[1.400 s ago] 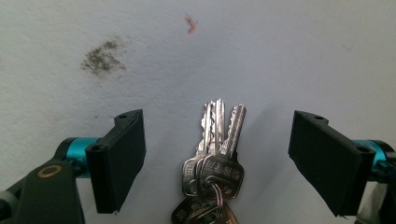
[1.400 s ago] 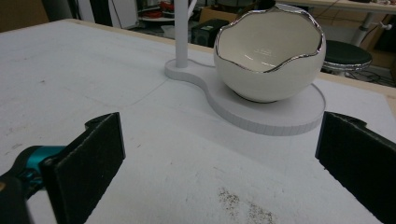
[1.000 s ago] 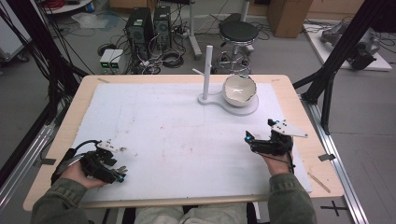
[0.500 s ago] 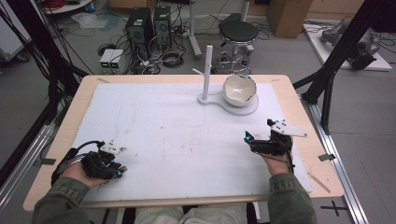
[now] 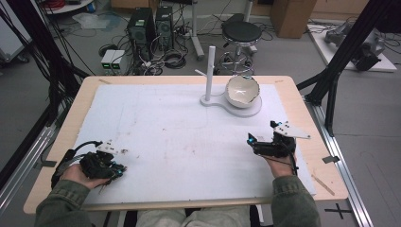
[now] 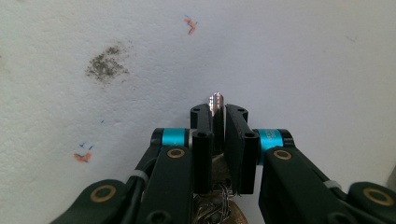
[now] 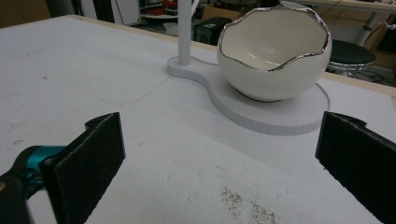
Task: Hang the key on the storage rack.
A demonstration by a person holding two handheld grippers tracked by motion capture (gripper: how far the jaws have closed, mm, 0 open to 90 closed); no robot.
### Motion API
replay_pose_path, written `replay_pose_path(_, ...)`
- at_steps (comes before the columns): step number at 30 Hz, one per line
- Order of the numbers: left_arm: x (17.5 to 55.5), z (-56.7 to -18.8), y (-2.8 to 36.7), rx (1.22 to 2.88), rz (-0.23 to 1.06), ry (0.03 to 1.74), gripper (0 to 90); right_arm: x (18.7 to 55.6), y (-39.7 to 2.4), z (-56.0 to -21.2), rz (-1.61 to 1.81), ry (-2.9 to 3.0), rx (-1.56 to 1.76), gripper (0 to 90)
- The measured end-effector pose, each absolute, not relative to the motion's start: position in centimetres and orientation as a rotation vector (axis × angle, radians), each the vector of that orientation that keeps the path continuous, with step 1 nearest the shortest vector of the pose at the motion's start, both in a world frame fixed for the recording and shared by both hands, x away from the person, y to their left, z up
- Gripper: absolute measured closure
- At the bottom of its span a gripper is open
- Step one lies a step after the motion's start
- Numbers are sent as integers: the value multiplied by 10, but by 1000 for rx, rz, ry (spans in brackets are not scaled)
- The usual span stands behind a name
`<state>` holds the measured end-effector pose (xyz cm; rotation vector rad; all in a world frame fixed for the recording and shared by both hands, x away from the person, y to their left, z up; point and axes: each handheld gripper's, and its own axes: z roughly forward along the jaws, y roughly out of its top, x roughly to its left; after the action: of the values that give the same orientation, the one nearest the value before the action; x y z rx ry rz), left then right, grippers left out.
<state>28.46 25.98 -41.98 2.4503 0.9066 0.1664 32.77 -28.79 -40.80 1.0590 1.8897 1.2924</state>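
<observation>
The left hand-held gripper [image 6: 217,122] clamps a metal key [image 6: 216,103] — the right hand-held gripper [image 7: 219,154] gapes wide, facing the bowl [image 7: 275,51].

A lab or workshop. Desktop computer towers [image 5: 151,26] and tangled cables [image 5: 163,59] sit on the grey floor. Black frame struts [image 5: 340,61] flank the table [image 5: 293,94].

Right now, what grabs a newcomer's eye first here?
The white bowl with a wavy silver rim, sitting on a white stand beside its post at the table's far side. Next, the left gripper, near the front-left edge, shut on a thin metal piece, while the right gripper gapes open toward the bowl.
</observation>
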Motion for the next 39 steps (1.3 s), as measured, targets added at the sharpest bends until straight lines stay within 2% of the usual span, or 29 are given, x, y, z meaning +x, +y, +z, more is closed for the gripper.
replay_pose_path(23, 279, -399, 279, 2226, 235, 867, 813, 328, -287, -408, 1289, 1895, 1051, 4)
replay_pose_path(39, 281, -388, 274, 2174, 275, 830, 815, 327, -286, -408, 1278, 1894, 1052, 4)
